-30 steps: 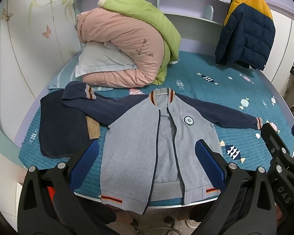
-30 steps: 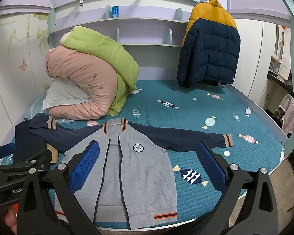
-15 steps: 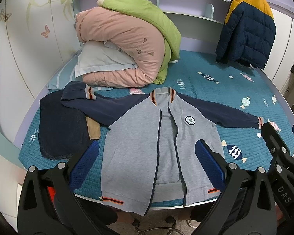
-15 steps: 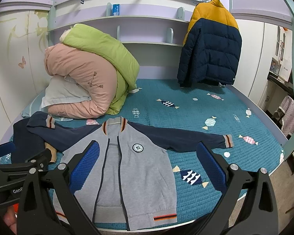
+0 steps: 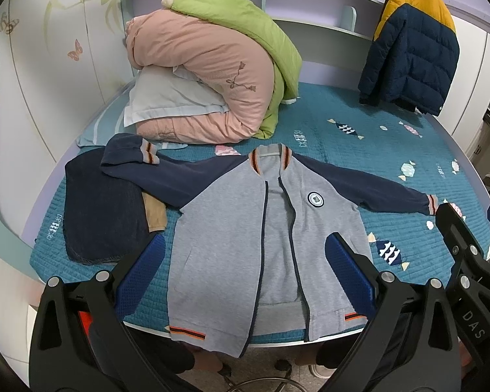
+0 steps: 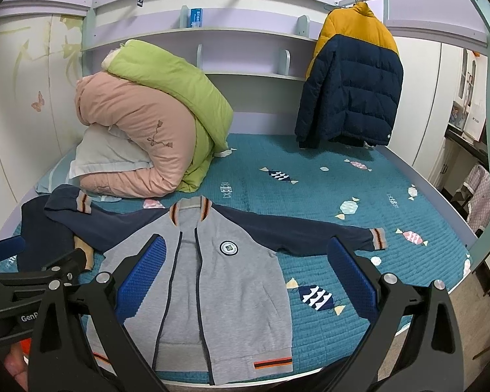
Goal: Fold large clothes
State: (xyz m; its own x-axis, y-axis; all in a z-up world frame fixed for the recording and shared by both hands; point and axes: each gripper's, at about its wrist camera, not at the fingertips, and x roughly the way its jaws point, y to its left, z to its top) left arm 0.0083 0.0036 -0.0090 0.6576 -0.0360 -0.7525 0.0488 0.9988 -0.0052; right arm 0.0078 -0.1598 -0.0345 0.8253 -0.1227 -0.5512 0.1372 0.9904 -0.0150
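A grey zip jacket (image 5: 225,228) with navy sleeves lies flat and unzipped on the teal bed, hem hanging over the near edge. It also shows in the right wrist view (image 6: 241,281). Its left sleeve drapes over folded dark clothes (image 5: 101,209); its right sleeve (image 5: 375,192) stretches out straight. My left gripper (image 5: 245,264) is open and empty, held above the jacket's lower half. My right gripper (image 6: 245,268) is open and empty, above the jacket's right side. Each gripper shows at the edge of the other's view.
A rolled pink and green duvet (image 5: 212,75) with a pillow sits at the back left of the bed. A navy and yellow puffer coat (image 5: 411,52) hangs at the back right. The teal bedspread (image 5: 359,124) lies bare between them. Shelves run along the headboard wall.
Both grippers have drifted slightly; the jacket sits a little lower in the views. The jacket itself has not moved and both grippers stay open.
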